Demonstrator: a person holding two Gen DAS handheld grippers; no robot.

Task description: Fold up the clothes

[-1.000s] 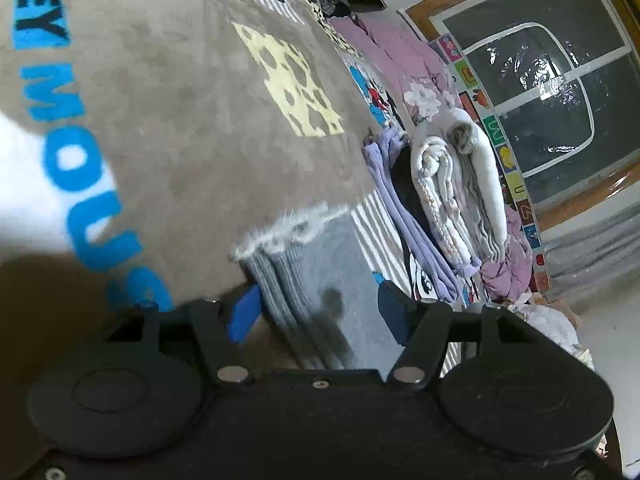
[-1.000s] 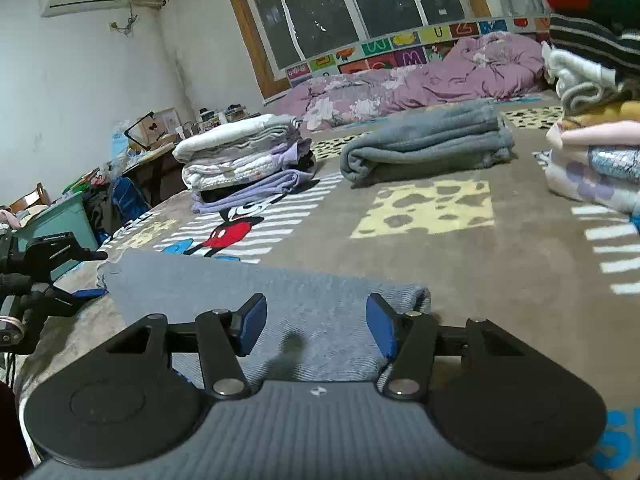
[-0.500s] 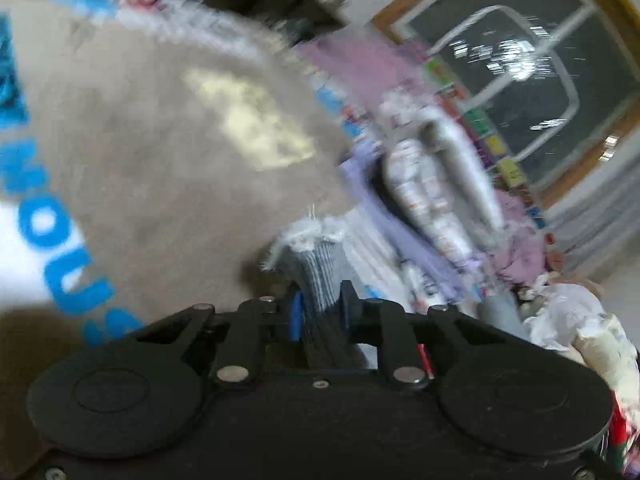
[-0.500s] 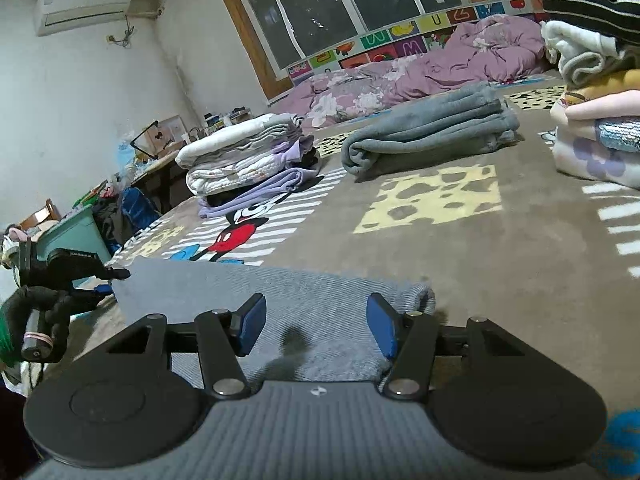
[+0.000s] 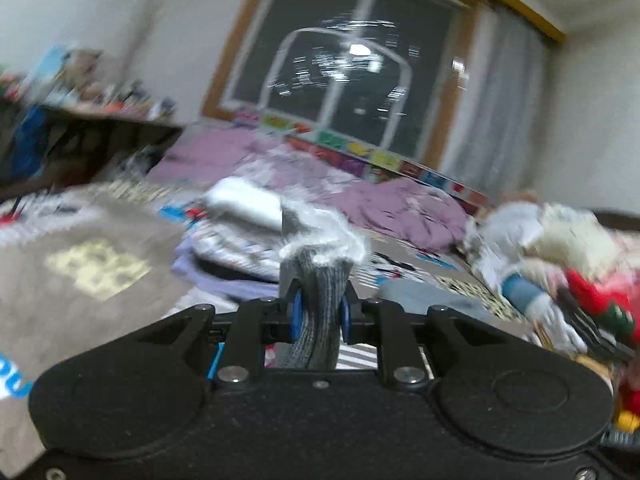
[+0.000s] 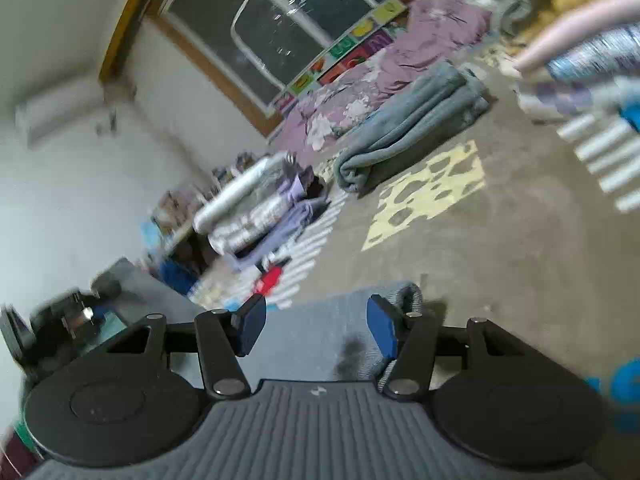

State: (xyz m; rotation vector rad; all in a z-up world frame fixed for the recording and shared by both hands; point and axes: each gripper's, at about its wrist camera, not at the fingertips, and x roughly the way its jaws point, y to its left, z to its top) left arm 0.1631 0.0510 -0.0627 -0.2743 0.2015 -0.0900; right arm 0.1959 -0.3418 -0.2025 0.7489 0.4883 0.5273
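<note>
A grey ribbed knit garment with a white fleecy lining [image 5: 320, 276] stands up between the blue pads of my left gripper [image 5: 319, 312], which is shut on its bunched edge and holds it above the brown printed carpet [image 5: 80, 308]. In the right wrist view the rest of the same garment [image 6: 320, 354] lies flat on the carpet. My right gripper [image 6: 316, 322] hovers low over it, open, with its pads off the cloth. The left view is blurred by motion.
A stack of folded clothes [image 6: 256, 208] and a rolled grey blanket [image 6: 412, 128] lie further back, with purple bedding [image 6: 400, 52] under the window. Another folded pile [image 6: 580, 52] stands at the right. A heap of loose clothes [image 5: 560, 264] lies on the left view's right.
My left gripper shut on the garment's edge, then rose with it and rolled toward level. The right gripper stayed open over the cloth, and its view has tilted.
</note>
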